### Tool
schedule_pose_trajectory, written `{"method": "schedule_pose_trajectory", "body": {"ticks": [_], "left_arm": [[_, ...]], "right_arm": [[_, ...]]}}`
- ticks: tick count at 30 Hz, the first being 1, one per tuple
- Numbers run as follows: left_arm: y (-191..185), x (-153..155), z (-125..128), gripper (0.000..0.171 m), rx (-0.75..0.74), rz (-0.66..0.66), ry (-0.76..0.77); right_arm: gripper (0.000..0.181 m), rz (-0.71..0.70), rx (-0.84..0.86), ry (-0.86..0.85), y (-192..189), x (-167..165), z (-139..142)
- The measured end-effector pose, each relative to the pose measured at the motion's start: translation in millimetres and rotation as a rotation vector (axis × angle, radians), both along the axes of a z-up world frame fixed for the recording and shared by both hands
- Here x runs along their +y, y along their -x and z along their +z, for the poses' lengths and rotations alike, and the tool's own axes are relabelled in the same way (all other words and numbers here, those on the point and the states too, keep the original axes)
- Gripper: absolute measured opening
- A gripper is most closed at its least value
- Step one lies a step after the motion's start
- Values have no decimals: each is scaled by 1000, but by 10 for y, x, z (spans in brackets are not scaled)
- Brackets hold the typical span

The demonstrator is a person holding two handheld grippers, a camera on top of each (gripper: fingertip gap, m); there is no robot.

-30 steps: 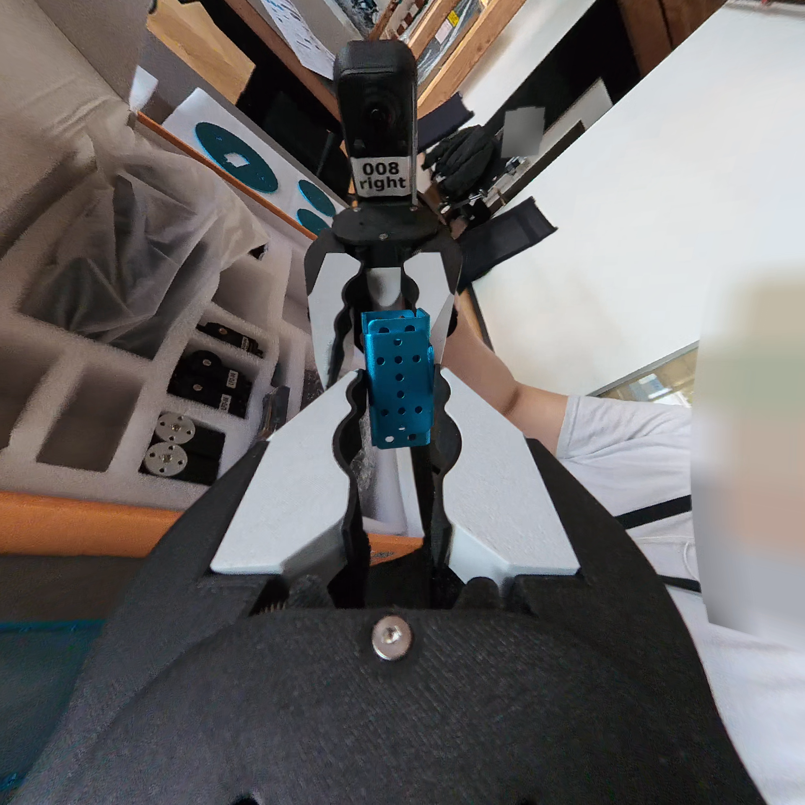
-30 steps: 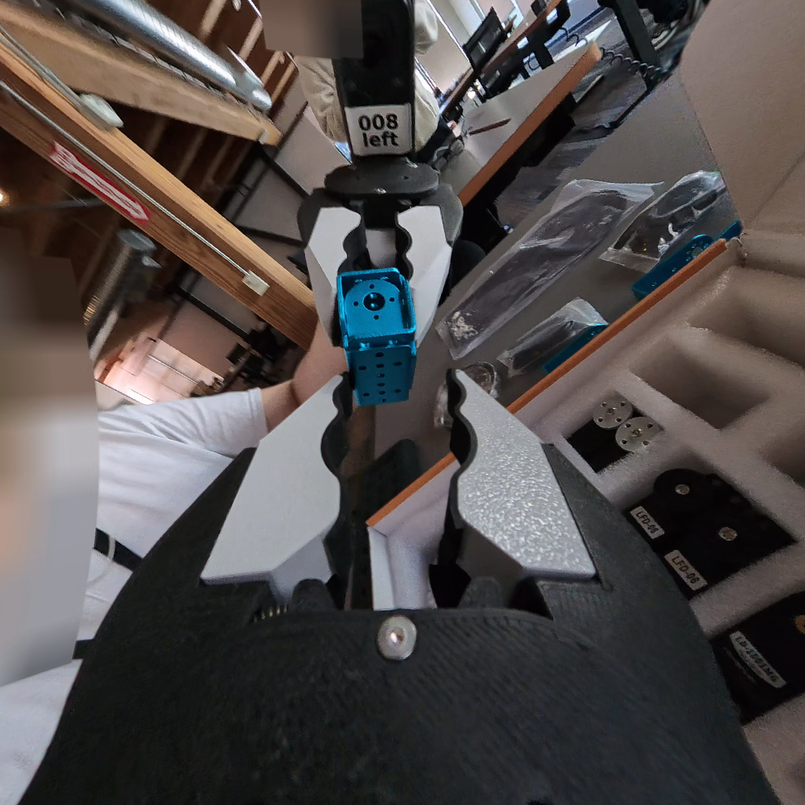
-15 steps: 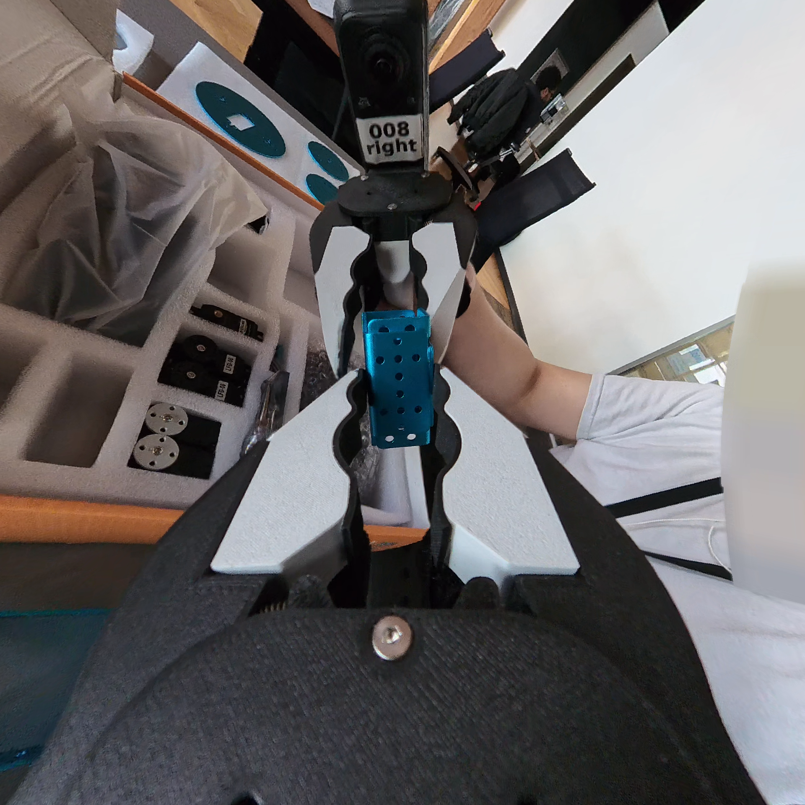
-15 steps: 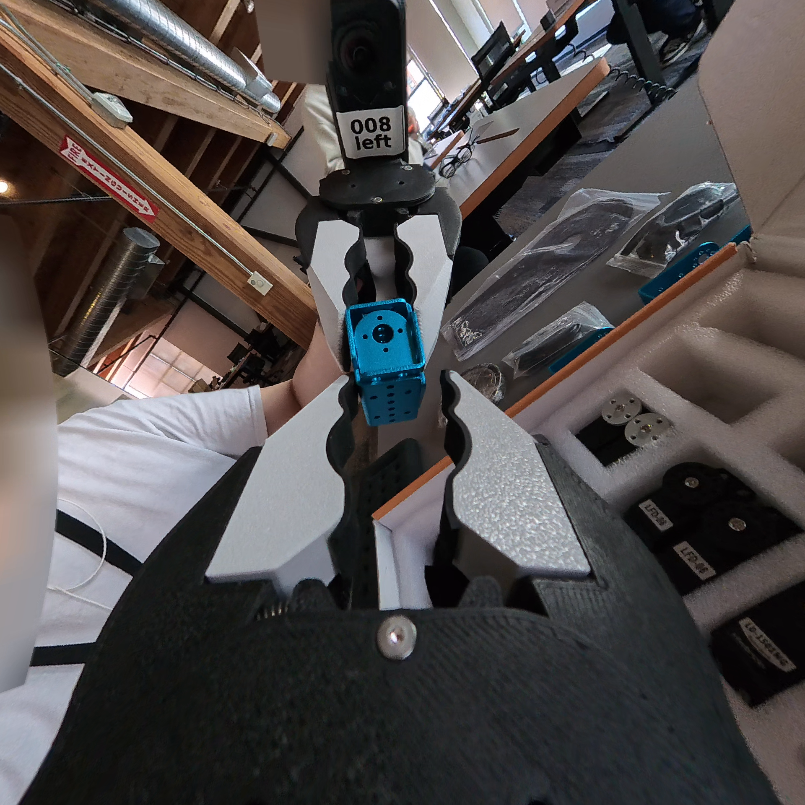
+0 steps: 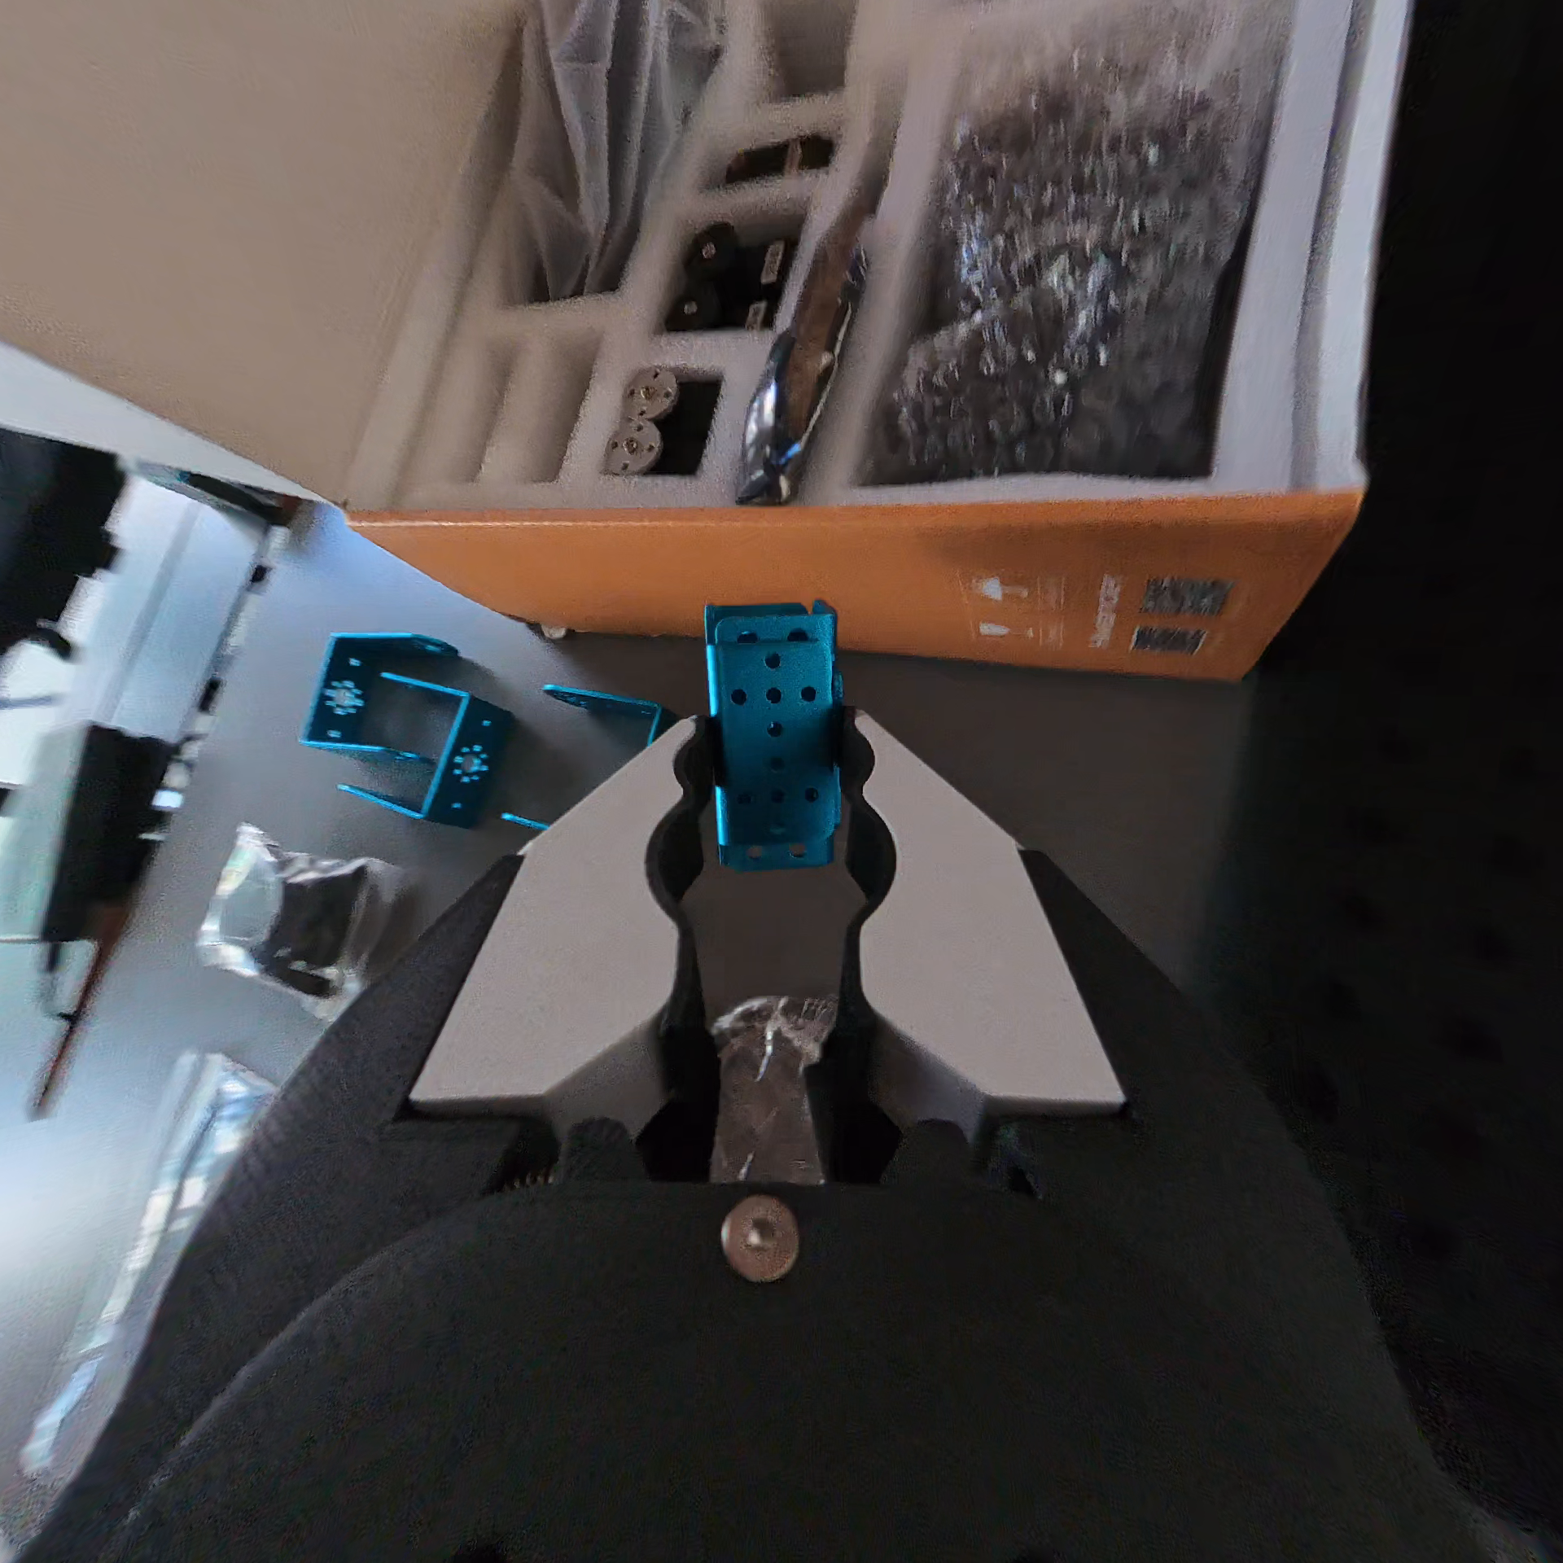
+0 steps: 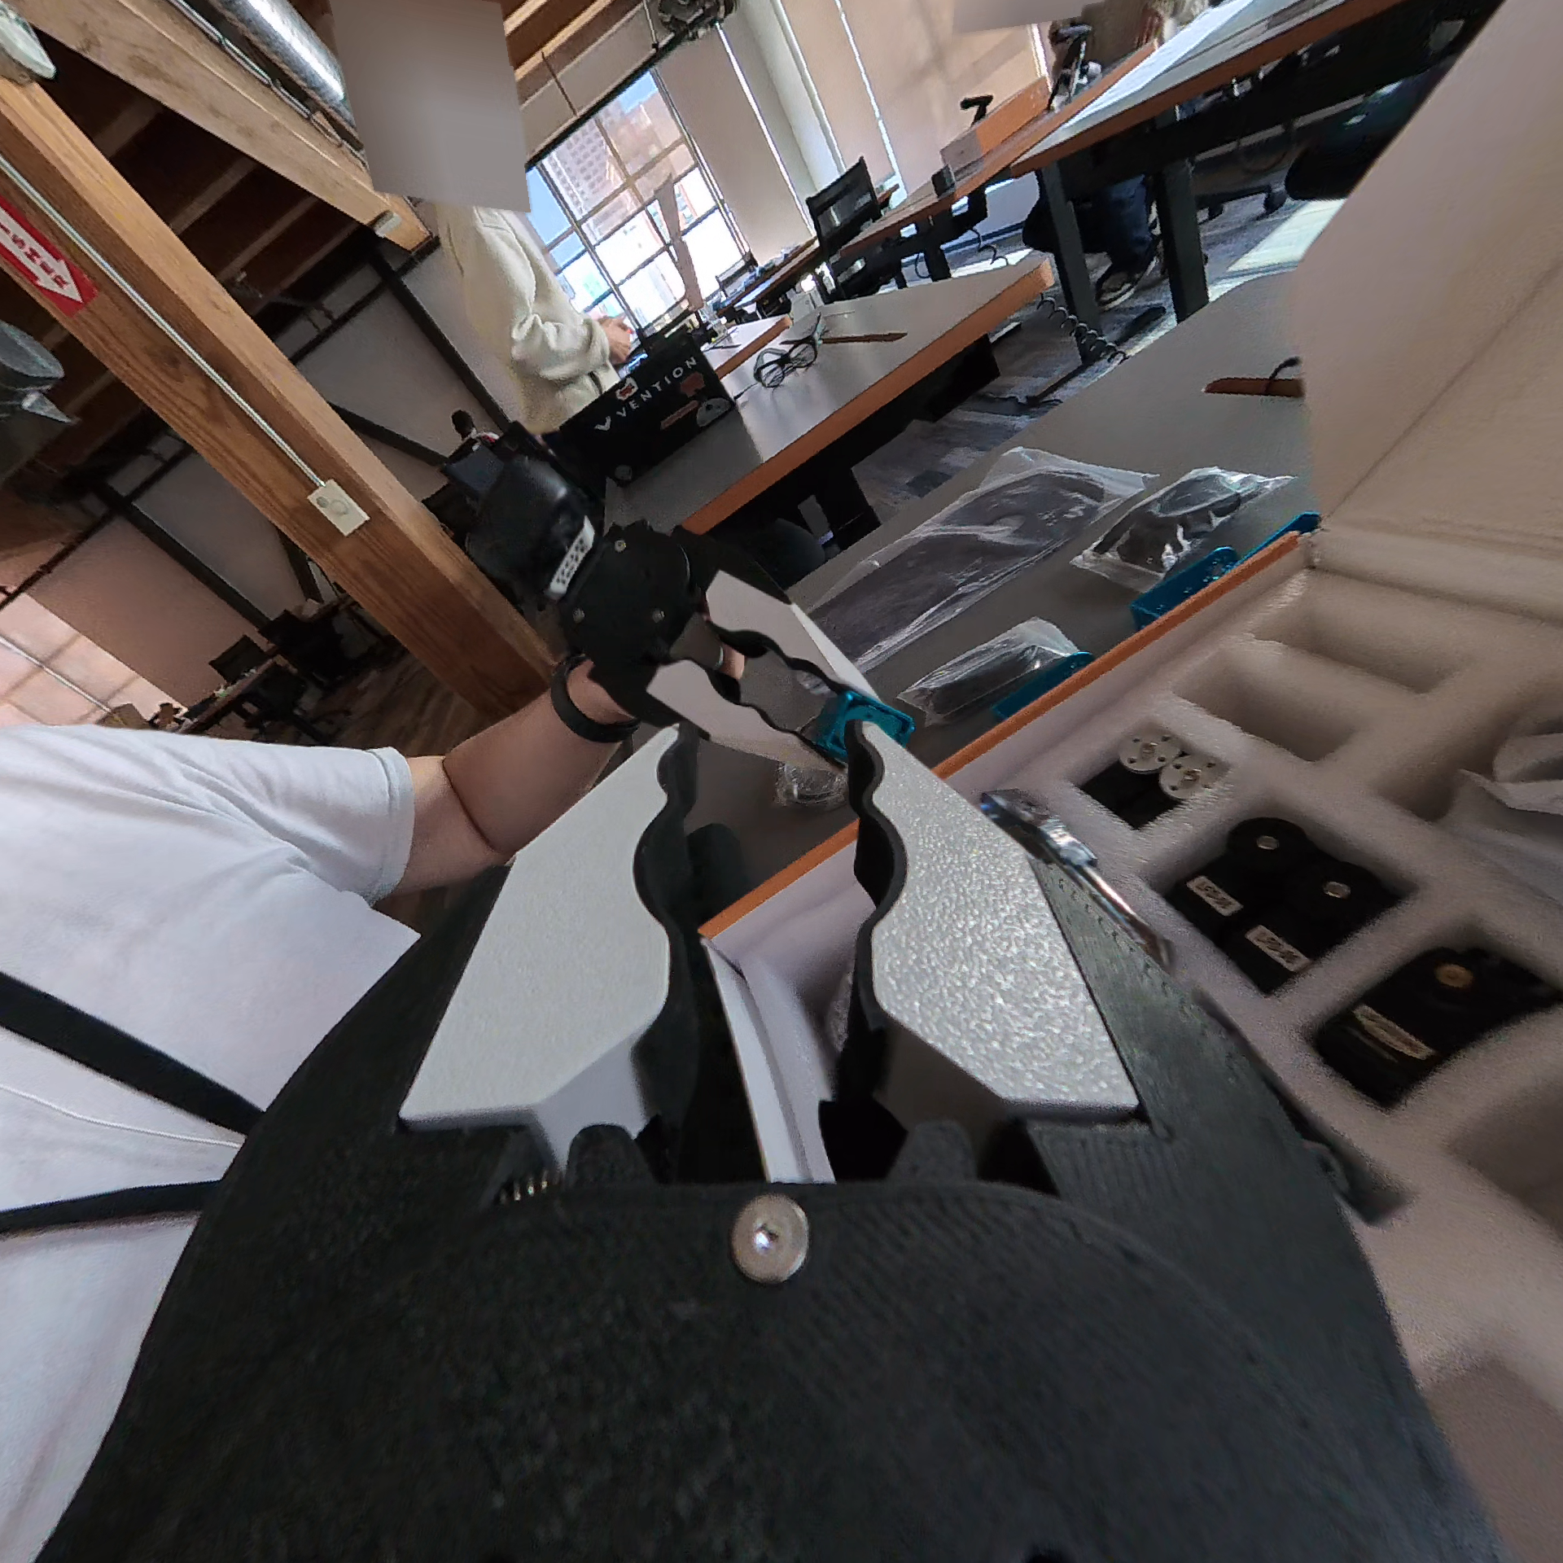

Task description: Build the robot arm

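Note:
My left gripper [image 5: 774, 727] is shut on a blue perforated metal bracket [image 5: 774, 786] and holds it above the dark grey table [image 5: 1057, 778], just in front of the orange box [image 5: 846, 575]. My right gripper [image 6: 765, 753] is open and empty, above the near edge of the box [image 6: 1099, 668]. In the right wrist view the left gripper [image 6: 812, 719] shows just beyond my fingertips, angled down to the right, with the blue bracket [image 6: 858, 719] at its tip.
Two more blue brackets [image 5: 406, 736] and plastic bags of parts [image 5: 287, 922] lie on the table at left. The box's white foam tray [image 6: 1353, 677] holds black servos [image 6: 1269, 888] and silver discs [image 5: 643, 414]. A person [image 6: 533, 313] stands at a far desk.
The left gripper has swung away from facing the right one and now points down at the table, still holding the bracket. The right gripper has stayed open.

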State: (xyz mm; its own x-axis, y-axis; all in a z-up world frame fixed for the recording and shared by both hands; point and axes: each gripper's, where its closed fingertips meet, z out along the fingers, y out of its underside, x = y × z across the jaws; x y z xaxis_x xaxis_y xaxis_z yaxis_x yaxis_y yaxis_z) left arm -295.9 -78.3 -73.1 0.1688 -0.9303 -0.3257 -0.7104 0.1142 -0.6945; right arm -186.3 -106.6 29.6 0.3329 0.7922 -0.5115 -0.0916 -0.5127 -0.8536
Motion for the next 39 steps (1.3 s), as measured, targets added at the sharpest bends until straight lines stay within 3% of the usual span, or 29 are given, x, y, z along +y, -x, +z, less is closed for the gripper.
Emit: {"method": "schedule_pose_trajectory", "body": {"ticks": [4, 10, 13, 17, 24, 30, 35, 39], "left_arm": [[59, 8, -162, 28, 166, -41, -254], [66, 44, -353, 28, 292, -125, -422], [50, 3, -164, 27, 235, -129, -590], [55, -123, 207, 28, 85, -92, -772], [133, -235, 149, 27, -11, 1, -784], [228, -266, -25, 27, -25, 16, -721], [304, -203, -169, 30, -77, -11, -598], [451, -163, -166, 54, -170, -3, -355]], "right_arm": [[34, 29, -37, -10, 220, -141, -37], [35, 38, -260, -3, 492, -140, -349], [41, 78, -340, -52, 687, -199, -432], [59, 39, -443, -127, 910, 12, -508], [61, 160, -588, 60, 1256, 133, -818], [37, 283, -818, 140, 1387, 43, -1097], [36, 318, -884, 229, 1451, 100, -1236], [37, 386, -760, 370, 1553, 6, -1198]]}}
